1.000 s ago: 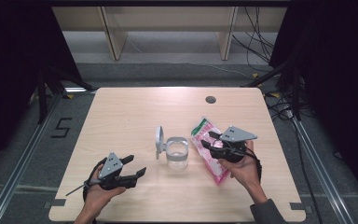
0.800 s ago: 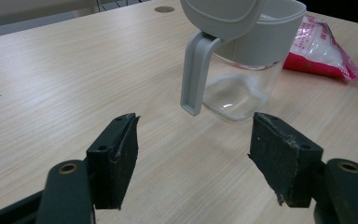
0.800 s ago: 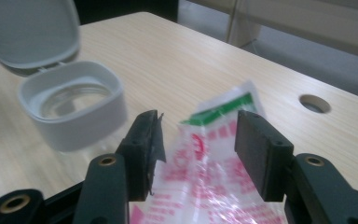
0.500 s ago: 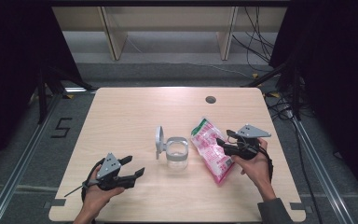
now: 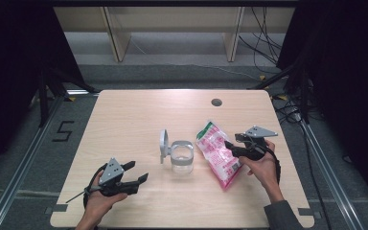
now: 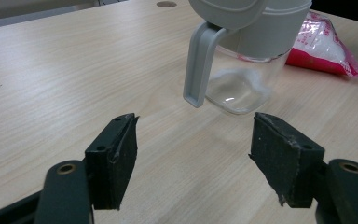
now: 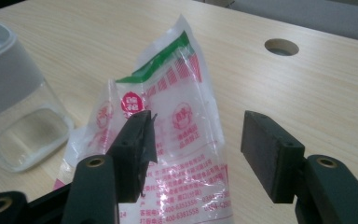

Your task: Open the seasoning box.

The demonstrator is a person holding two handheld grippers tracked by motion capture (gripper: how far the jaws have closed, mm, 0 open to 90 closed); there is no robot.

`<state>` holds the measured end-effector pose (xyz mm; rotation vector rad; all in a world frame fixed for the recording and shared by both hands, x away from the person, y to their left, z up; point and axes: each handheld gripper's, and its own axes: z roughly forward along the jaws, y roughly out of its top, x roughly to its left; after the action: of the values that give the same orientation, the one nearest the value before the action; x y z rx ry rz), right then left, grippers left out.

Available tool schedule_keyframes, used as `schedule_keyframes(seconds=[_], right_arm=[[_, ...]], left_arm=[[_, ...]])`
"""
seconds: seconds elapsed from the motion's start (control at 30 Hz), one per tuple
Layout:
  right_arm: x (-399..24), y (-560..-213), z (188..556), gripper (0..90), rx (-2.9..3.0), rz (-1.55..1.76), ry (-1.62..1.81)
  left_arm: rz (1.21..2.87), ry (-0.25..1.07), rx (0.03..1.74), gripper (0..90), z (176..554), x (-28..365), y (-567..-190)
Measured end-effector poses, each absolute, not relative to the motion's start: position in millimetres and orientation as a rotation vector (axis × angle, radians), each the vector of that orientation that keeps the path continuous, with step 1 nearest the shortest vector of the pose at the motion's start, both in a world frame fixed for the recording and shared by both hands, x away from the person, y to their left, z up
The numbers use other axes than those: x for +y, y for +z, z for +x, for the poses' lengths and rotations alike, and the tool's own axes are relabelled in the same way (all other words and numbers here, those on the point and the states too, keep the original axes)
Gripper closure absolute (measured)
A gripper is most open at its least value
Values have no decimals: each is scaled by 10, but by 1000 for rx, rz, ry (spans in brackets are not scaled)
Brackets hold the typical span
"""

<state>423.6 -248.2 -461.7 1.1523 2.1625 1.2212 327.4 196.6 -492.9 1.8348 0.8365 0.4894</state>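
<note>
A pink and white plastic bag [image 5: 216, 154] lies flat on the table, right of centre. My right gripper [image 5: 229, 147] is at the bag's right edge and points left over it. Its jaws have just been opening and now stand open, with the bag [image 7: 186, 121] lying below and between them, untouched by the pads. A clear container [image 5: 181, 157] with a grey collar stands at the centre, its grey flip lid [image 5: 163, 143] raised on its left side. My left gripper [image 5: 139, 170] rests open near the front left, aimed at the container [image 6: 247, 70] and a short way from it.
A round cable hole [image 5: 216, 102] sits in the tabletop at the back right. A wooden shelf frame [image 5: 115, 33] stands on the floor beyond the table. Cables [image 5: 268, 52] trail on the floor at the right.
The right gripper has drawn back to the right, from over the bag to its right edge, and its jaws stand wider. The bag, the container and the left gripper have stayed put.
</note>
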Motion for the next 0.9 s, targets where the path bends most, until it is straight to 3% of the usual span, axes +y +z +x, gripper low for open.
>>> schedule_keyframes(seconds=[0.9], right_arm=[[-2518,-4818,4451,502,2244,1215,1193]], left_arm=[[1841,493,836,310,3283,1974,-4924]])
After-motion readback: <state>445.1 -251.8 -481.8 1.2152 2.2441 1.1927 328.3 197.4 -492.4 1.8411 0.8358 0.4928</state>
